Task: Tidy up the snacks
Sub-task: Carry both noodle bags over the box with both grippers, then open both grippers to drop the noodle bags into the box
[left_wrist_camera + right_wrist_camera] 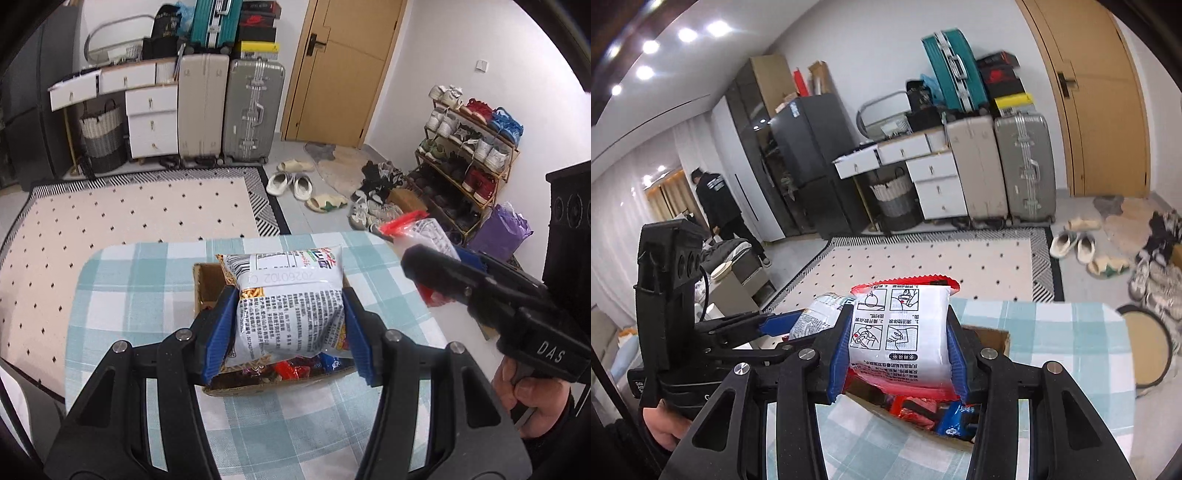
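Our left gripper (290, 317) squeezes a gray noodle snack bag (291, 295) by its sides. Our right gripper (897, 350) pinches a white and red packet (901, 332) the same way. We hold both up over the cardboard box (990, 338) of snacks, maybe to sort them. The checked tablecloth (140, 280) has bare room on each side, but its edges are near.

Teal-and-white checked tablecloth (140, 280), grey-white snack bag (291, 295), red-edged white packet (905, 332), brown box (207, 284)
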The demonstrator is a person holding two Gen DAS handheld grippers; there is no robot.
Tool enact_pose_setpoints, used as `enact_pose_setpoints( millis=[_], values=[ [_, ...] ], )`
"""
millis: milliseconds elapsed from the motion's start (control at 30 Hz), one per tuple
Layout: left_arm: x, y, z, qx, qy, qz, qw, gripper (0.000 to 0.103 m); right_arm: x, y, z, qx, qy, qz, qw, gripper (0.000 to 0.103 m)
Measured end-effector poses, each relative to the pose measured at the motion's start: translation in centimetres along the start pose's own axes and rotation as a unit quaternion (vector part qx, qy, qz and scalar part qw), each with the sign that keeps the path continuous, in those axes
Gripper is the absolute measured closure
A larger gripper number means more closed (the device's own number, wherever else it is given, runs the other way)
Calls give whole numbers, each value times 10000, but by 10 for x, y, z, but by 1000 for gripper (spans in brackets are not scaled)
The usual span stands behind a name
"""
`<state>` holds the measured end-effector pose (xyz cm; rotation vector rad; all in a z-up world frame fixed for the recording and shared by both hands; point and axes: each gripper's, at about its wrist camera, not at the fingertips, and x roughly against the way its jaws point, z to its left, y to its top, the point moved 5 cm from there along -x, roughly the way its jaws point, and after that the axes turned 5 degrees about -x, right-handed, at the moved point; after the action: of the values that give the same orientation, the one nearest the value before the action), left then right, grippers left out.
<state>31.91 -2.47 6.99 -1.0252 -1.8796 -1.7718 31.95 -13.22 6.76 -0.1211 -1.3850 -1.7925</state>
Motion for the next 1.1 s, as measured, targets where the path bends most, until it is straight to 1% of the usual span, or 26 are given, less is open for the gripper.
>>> enact_pose_setpoints(
  millis=[167,333,433,567,733,967,1100],
  values=[
    [-61,-4,8,-37,-6,329,9995,50,-41,-7,-28,-65,-145,292,9994,58],
    [-102,-25,12,-130,65,571,9983,50,-75,-19,-52,-156,-253,528,9982,58],
    [-120,-31,12,-176,75,663,9976,49,-94,-25,-64,-234,-285,651,9972,58],
    [-133,-36,16,-252,123,672,9973,49,-113,-34,-76,-297,-310,797,9959,58],
    [-147,-38,19,-343,77,769,9964,49,-130,-42,-87,-445,-336,926,9941,58],
    [-148,-40,18,-472,75,774,9959,48,-138,-47,-93,-508,-311,988,9933,58],
    [-145,-40,16,-432,48,794,9959,48,-138,-46,-89,-426,-359,956,9939,58]
  ],
)
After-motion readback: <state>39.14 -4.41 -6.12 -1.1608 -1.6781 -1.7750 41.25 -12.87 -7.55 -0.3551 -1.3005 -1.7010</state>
